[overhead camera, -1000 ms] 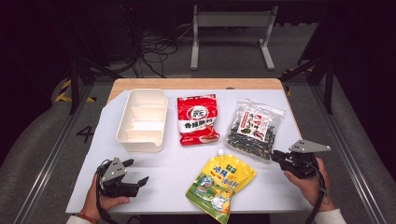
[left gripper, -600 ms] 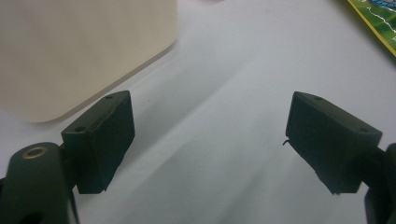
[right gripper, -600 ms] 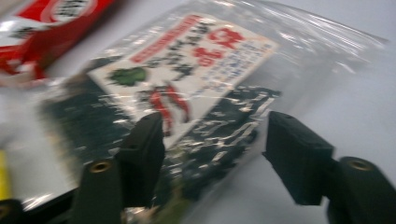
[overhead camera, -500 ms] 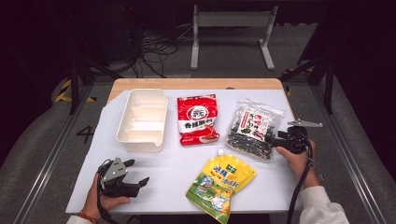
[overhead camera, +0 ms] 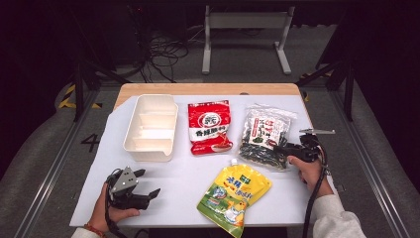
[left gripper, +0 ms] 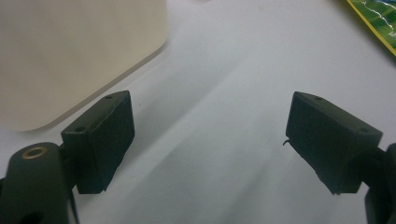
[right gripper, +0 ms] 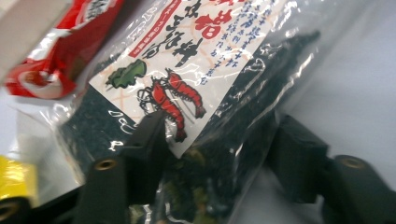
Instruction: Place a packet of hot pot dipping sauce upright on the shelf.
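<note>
White covering spreads over a wooden table (overhead camera: 208, 89) in a dark room with cables and a metal stand on the floor behind. Nearest the person, the left gripper (overhead camera: 143, 186) rests on the sheet at the near left, its jaws standing wide with only bare white surface between them. Just to its right lies a yellow and green spouted pouch (overhead camera: 234, 191). At the near right, the right gripper (overhead camera: 277, 148) points at the near edge of a clear bag of dark seaweed (right gripper: 196, 93), printed with a red shrimp. Its jaws have just been closing, and the bag's near end sits between them, one jaw on top of the plastic and one at its side; whether the pads already press is unclear. Farther back, a red snack packet (overhead camera: 209, 126) lies left of the seaweed bag, and a cream divided tray (overhead camera: 151, 126) sits left of that.

To grip well, the jaws likely need to close on a thick, filled part of the bag, not on loose film, and close gently so the brittle contents do not crush. A lift would best come straight up, clear of the red packet.
</note>
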Motion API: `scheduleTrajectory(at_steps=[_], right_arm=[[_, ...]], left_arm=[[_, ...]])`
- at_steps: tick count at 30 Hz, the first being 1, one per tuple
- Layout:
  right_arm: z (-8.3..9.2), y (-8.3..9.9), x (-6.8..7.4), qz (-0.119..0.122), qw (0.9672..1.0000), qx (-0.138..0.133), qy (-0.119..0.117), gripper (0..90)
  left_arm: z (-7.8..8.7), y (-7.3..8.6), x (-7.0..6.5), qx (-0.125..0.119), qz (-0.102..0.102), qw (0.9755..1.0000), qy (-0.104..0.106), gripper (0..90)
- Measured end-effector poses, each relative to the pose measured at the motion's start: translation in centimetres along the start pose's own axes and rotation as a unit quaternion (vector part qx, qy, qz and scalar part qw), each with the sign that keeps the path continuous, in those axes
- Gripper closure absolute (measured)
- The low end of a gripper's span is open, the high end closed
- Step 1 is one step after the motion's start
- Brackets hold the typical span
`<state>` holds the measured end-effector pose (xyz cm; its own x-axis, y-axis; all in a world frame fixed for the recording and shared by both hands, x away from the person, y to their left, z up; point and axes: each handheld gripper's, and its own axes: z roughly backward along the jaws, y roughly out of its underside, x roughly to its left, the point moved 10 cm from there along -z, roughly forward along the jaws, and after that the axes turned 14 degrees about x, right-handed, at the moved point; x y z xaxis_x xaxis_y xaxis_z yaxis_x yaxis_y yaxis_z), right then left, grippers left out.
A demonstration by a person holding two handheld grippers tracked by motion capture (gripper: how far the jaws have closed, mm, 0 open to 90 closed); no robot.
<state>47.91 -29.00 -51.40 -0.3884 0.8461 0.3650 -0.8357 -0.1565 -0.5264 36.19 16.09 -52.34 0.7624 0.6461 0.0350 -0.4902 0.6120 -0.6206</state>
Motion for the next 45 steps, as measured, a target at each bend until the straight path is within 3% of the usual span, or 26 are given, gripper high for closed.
scheduleTrajectory(at_steps=[2,8,12,13,19,21,31,36,42,43,44,45], right_arm=[[-0.2,0.0,0.3,0.003,0.9998,0.0,-0.018,48.4],[0.2,0.0,0.5,0.024,0.9996,-0.002,-0.016,62.9],[0.3,0.1,0.4,0.024,0.9995,-0.009,-0.018,67.8],[0.5,0.0,0.3,0.028,0.9994,-0.015,-0.018,72.6],[0.7,0.0,0.4,0.029,0.999,-0.025,-0.021,77.2],[1.0,-0.1,0.6,0.042,0.9984,-0.035,-0.016,79.0],[1.6,-0.6,1.2,0.058,0.9964,-0.061,-0.013,80.6],[1.5,-0.6,1.1,0.057,0.9967,-0.057,-0.005,79.9],[1.3,-0.6,0.6,0.043,0.9978,-0.049,0.012,75.9],[1.2,-0.6,0.6,0.037,0.9982,-0.044,0.015,70.5],[1.2,-0.6,0.6,0.037,0.9982,-0.044,0.015,70.5],[1.2,-0.6,0.4,0.034,0.9979,-0.045,0.031,67.7]], left_arm=[[-0.1,-0.1,0.0,0.002,-0.004,1.0,0.001,16.2],[-0.2,-0.3,-0.2,-0.001,0.0,1.0,0.009,16.4],[-0.1,-0.8,-0.3,-0.006,0.002,0.9999,0.012,16.6],[-0.1,-0.9,-0.3,-0.007,0.001,0.9999,0.013,16.8],[0.0,-1.8,-0.6,-0.014,0.003,0.9997,0.021,17.3],[0.0,-2.2,-0.9,-0.019,0.0,0.9995,0.025,17.3],[0.3,-3.1,-1.0,-0.03,0.002,0.9991,0.03,17.5],[0.0,-3.4,-1.2,-0.028,-0.005,0.9991,0.03,17.5],[-0.1,-3.2,-1.3,-0.022,-0.009,0.9993,0.028,17.5],[0.0,-3.1,-1.3,-0.023,-0.004,0.9993,0.03,17.5],[0.0,-3.1,-1.3,-0.023,-0.004,0.9993,0.03,17.5],[0.1,-3.0,-1.2,-0.024,-0.005,0.9993,0.03,17.5]])
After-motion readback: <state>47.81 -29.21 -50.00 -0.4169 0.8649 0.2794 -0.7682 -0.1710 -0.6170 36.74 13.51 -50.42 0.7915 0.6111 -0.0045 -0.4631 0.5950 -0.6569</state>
